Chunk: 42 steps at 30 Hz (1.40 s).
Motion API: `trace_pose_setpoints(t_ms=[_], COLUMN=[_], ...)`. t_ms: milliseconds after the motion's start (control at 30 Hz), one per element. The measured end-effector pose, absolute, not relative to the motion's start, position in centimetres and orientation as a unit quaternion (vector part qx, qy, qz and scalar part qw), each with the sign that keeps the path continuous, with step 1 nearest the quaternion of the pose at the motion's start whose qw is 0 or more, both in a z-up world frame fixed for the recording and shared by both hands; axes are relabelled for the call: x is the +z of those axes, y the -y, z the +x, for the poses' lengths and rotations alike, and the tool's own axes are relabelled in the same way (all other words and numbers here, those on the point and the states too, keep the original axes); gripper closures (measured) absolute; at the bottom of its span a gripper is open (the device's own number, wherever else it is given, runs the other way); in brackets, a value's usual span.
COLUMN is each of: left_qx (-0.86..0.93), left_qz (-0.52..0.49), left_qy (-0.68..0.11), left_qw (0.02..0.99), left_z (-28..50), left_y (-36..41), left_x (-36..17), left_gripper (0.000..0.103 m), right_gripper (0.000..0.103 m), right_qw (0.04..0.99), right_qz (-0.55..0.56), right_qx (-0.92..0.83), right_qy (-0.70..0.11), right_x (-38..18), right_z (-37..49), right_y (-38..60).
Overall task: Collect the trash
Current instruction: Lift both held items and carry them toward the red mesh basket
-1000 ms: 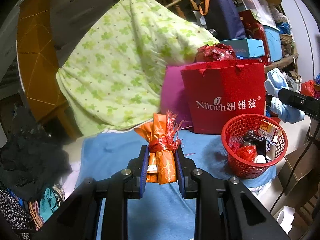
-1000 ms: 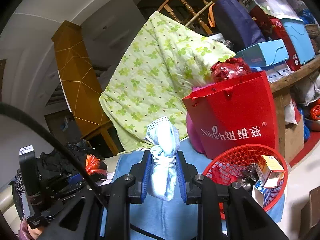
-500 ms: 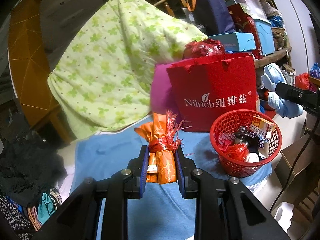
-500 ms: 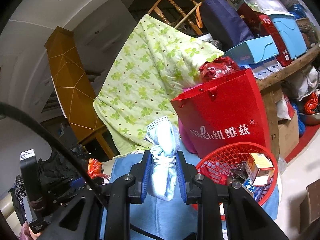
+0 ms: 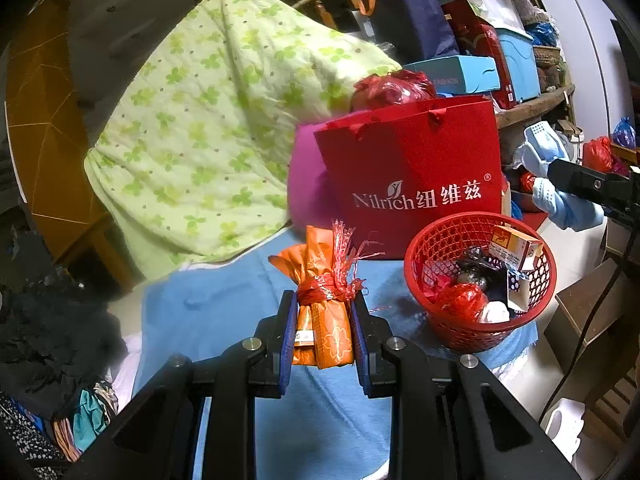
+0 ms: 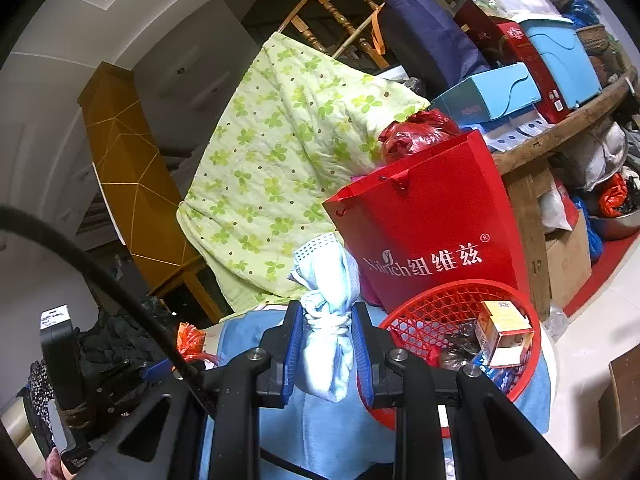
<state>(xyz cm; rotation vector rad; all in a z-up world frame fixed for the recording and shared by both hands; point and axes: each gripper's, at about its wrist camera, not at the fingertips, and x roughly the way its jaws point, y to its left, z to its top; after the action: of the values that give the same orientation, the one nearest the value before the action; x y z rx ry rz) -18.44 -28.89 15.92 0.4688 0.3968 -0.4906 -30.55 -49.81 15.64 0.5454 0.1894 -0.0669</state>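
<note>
Left gripper pinches an orange wrapper bundle tied with red string, held above the blue cloth. Right gripper is clamped on a knotted light-blue rag. The red mesh basket sits at the cloth's right edge, just in front of the red paper bag, already holding a small carton and crumpled wrappers. Both bundles are outside the basket. A green floral quilt is draped behind.
</note>
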Motion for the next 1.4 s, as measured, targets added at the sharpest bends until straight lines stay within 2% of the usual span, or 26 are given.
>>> trace_pose_setpoints(t_ms=[1400], left_qx=[-0.26], left_qz=[0.246], left_qy=[-0.219], left_qw=[0.908], left_z=[-18.0], left_y=[31.7], left_x=[14.3], left_gripper=[0.076], right_gripper=[0.077], right_qw=[0.951], right_qz=[0.289], right_qx=[-0.058], right_qy=[-0.093], right_x=[14.4], right_z=[-31.8], right_y=[50.7])
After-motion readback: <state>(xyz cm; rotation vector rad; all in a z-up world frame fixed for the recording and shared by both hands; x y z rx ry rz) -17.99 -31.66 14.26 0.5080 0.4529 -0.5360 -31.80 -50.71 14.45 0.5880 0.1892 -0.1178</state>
